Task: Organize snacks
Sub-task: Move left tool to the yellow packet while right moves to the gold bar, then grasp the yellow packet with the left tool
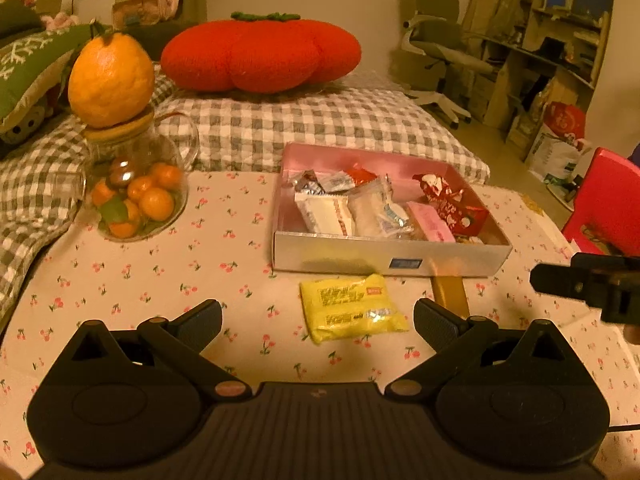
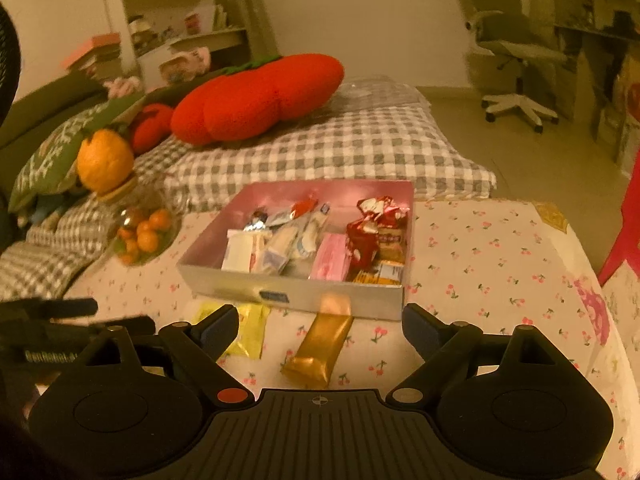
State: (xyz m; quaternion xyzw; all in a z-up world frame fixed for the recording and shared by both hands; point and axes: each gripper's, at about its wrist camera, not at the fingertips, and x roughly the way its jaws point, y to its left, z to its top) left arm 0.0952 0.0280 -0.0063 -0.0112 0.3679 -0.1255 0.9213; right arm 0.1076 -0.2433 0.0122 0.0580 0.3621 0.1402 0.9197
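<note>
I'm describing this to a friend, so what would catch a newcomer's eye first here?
Probably the big red tomato cushion on the checked bedding behind the table. Next, the open box of wrapped snacks in the middle of the cherry-print tablecloth, with a yellow packet and a gold bar lying just in front of it.

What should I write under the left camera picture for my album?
Open left gripper above a yellow snack packet, near the pink snack box.

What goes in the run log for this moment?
left tongs: open, empty | right tongs: open, empty | yellow packet, gold bar: on table, outside box
</note>
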